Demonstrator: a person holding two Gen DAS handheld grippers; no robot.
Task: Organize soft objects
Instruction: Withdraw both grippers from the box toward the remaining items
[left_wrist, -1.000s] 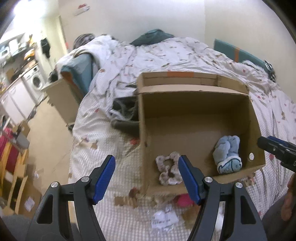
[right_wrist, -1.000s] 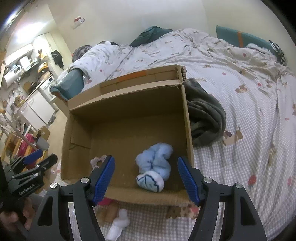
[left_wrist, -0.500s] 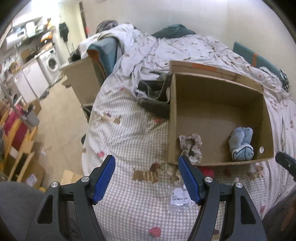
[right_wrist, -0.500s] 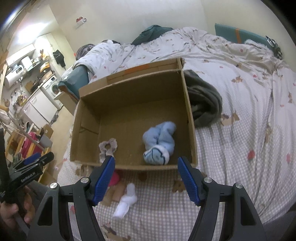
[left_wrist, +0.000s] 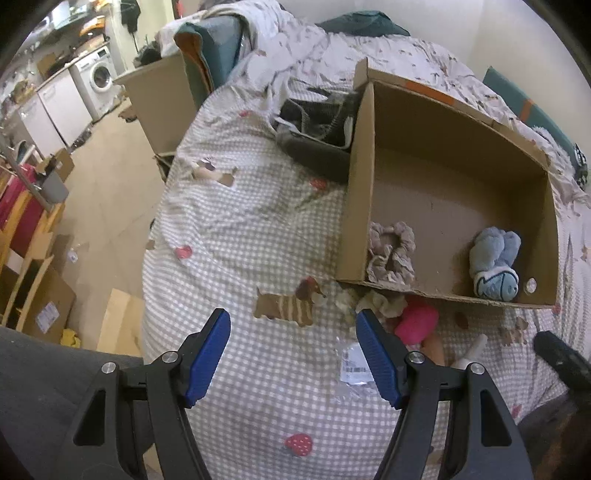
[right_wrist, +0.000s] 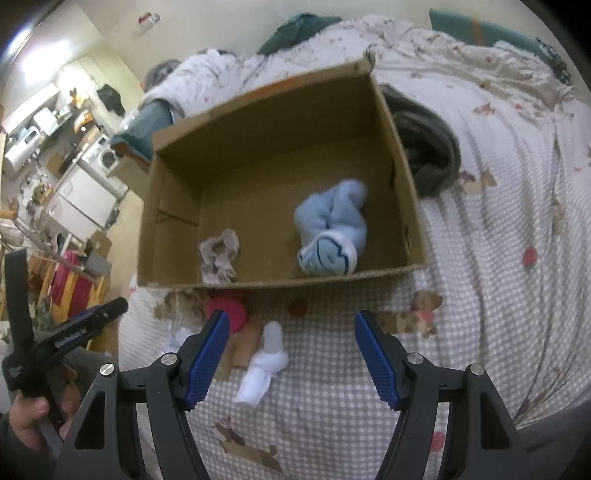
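An open cardboard box (left_wrist: 373, 122) (right_wrist: 177, 206) lies on the bed. Inside are a light blue sock bundle (left_wrist: 495, 262) (right_wrist: 330, 230) and a beige scrunchie (left_wrist: 391, 254) (right_wrist: 218, 255). On the checked bedsheet in front of the box lie a pink soft object (left_wrist: 417, 321) (right_wrist: 231, 310), a rolled white sock (right_wrist: 266, 360) (left_wrist: 472, 349) and a clear plastic bag (left_wrist: 352, 369). My left gripper (left_wrist: 295, 354) is open and empty, left of these. My right gripper (right_wrist: 291, 356) is open and empty, just above the white sock.
A dark grey garment (left_wrist: 314, 136) (right_wrist: 424, 147) lies behind the box's far corner. A rumpled duvet (left_wrist: 314, 48) covers the far bed. The bed edge drops to the floor (left_wrist: 107, 199) at left, where cardboard boxes (left_wrist: 44, 306) and a washing machine (left_wrist: 98, 75) stand.
Both grippers have drawn back from the box toward the bed's near edge. The left swung left; the items in front of the box have come into full view.
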